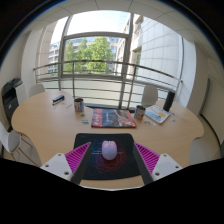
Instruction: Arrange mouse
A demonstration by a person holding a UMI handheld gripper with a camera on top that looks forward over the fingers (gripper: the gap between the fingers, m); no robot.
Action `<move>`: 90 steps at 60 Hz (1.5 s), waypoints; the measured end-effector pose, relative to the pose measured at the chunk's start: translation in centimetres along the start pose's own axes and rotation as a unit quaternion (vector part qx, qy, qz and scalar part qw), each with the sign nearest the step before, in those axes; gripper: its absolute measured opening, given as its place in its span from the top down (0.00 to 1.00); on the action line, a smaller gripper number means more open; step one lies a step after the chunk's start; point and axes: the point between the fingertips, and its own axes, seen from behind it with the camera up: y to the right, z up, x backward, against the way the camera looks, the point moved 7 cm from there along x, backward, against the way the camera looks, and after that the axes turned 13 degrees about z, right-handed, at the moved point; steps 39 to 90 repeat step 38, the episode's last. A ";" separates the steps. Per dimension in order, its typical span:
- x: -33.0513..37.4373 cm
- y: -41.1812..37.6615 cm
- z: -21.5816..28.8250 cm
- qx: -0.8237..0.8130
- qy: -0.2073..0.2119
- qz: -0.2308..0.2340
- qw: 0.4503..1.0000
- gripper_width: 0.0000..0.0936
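A small white mouse (109,150) rests on a dark mouse mat (109,163) at the near edge of a light wooden table (50,125). My gripper (111,155) is open. Its fingers (78,156) with their magenta pads stand wide apart at either side of the mat. The mouse lies between them with a clear gap on both sides and touches neither.
Beyond the mat lie a colourful magazine (112,118), a dark cup (79,104), a second dark cup (140,112) and an open book (157,115). A white chair (149,95) stands at the far side, before a railing and large windows.
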 end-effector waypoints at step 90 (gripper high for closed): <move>17.7 -7.9 -6.0 -0.007 0.014 -0.010 1.000 0.10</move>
